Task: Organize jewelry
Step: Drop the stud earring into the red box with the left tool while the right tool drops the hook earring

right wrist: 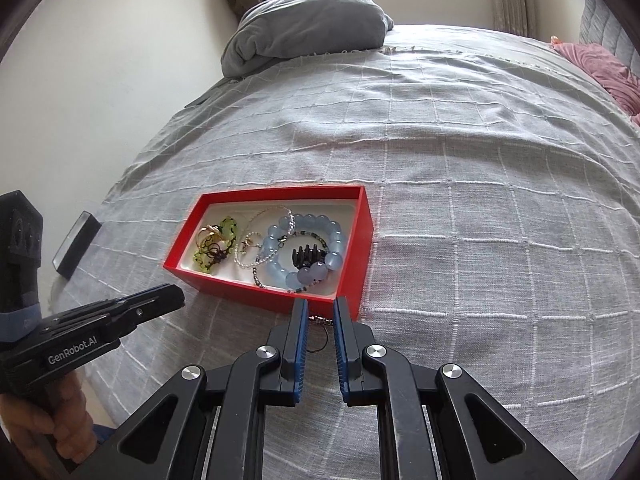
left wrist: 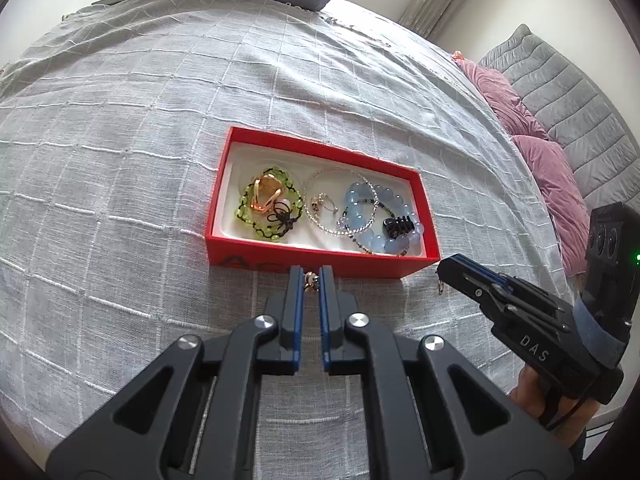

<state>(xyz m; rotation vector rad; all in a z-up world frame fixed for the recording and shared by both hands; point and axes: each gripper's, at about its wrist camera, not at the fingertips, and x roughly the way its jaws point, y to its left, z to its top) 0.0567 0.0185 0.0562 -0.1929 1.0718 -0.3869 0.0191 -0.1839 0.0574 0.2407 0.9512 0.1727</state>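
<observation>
Red box [left wrist: 256, 246] sits on the bed [left wrist: 140, 128], already holding bead bracelets [left wrist: 380, 216] and a hair clip [left wrist: 398, 226]. Left gripper [left wrist: 311, 278] pinches a small earring [left wrist: 310, 279] at the box's near wall, likely to drop in. Right gripper [right wrist: 320, 312] pinches a thin chain [right wrist: 320, 322] nearby.

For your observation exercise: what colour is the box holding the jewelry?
The box is red outside with a white lining, clearest in the left wrist view.
</observation>
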